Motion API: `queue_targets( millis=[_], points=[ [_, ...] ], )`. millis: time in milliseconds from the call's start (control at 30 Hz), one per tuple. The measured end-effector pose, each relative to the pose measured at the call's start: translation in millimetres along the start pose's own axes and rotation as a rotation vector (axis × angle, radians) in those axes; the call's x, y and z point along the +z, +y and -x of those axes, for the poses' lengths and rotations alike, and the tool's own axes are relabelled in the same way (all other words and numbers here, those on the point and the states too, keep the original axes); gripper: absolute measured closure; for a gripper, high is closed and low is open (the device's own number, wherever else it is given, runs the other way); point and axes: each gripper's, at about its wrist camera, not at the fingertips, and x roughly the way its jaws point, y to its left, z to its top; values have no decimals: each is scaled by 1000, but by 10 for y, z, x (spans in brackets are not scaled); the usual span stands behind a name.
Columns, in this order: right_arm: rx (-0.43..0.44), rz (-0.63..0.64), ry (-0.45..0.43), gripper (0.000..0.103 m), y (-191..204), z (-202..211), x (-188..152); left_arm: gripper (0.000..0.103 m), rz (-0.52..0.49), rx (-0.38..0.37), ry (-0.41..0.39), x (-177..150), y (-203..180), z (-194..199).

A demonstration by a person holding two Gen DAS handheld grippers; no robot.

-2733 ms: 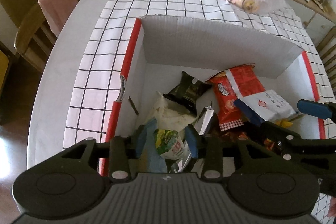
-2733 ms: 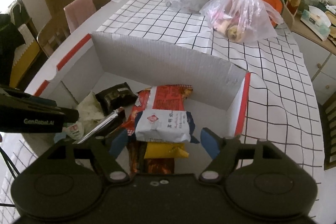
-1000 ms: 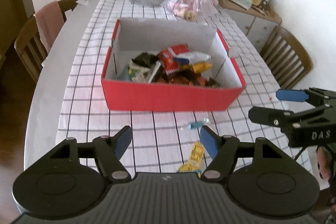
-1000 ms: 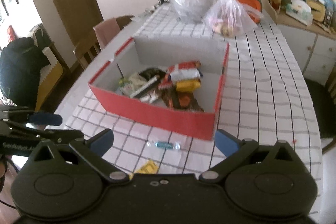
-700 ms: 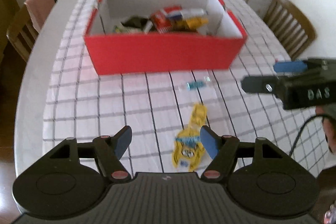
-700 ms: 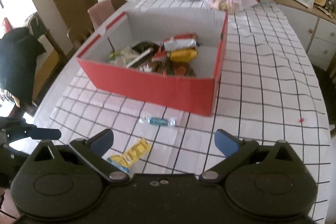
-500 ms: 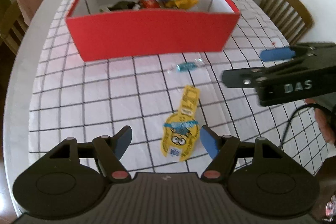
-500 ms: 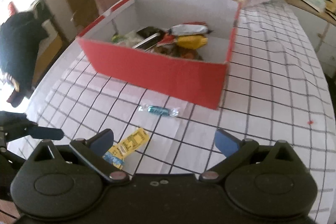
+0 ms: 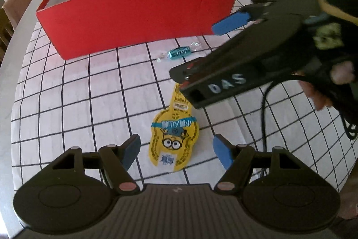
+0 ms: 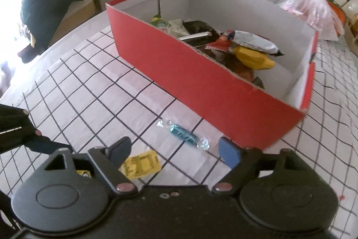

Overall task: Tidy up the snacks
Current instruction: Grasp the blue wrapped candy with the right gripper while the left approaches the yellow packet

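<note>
Jaws on both grippers hold nothing, right gripper (image 10: 173, 152) closing over the candy (image 10: 183, 134), left gripper (image 9: 176, 150) apart around the yellow packet (image 9: 175, 138); box (image 10: 201, 82) already holds most snacks.

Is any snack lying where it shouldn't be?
Yes. Two snacks lie on the checked tablecloth outside the red box, where the rest are piled: a yellow cartoon-print packet and a small blue wrapped candy just in front of the box's front wall.
</note>
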Motion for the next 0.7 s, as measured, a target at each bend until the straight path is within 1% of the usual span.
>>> queue_targets(
  millis=[67,133,167,200,233,333,400,467,567,600,667,700],
  points=[
    [-1,8,5,26,-29,-70,37,32,12,4,1,18,19,-25],
    [10,24,14,30,-53,-133,63,32,35,-2,9,33,55,-59],
    [14,31,21,31,-63,-165,74,32,46,-2,11,33,70,-77],
    [21,38,27,34,-71,-190,82,32,53,-2,14,31,80,-95],
    [30,47,34,41,-77,-217,89,32,58,-3,18,36,98,-119],
    [40,75,60,50,-79,-289,90,32,71,-3,24,33,123,-163],
    [43,88,64,51,-79,-310,83,32,81,-2,28,36,142,-186],
    [47,88,60,55,-91,-303,86,32,87,0,30,35,154,-207],
    [41,76,52,70,-113,-289,92,32,92,-6,30,26,170,-234],
    [35,70,50,77,-118,-280,87,32,93,-7,29,23,177,-244],
    [24,53,44,85,-127,-261,66,32,91,-8,28,14,167,-247],
    [19,43,41,91,-134,-254,52,32,91,-8,29,14,162,-248]
  ],
)
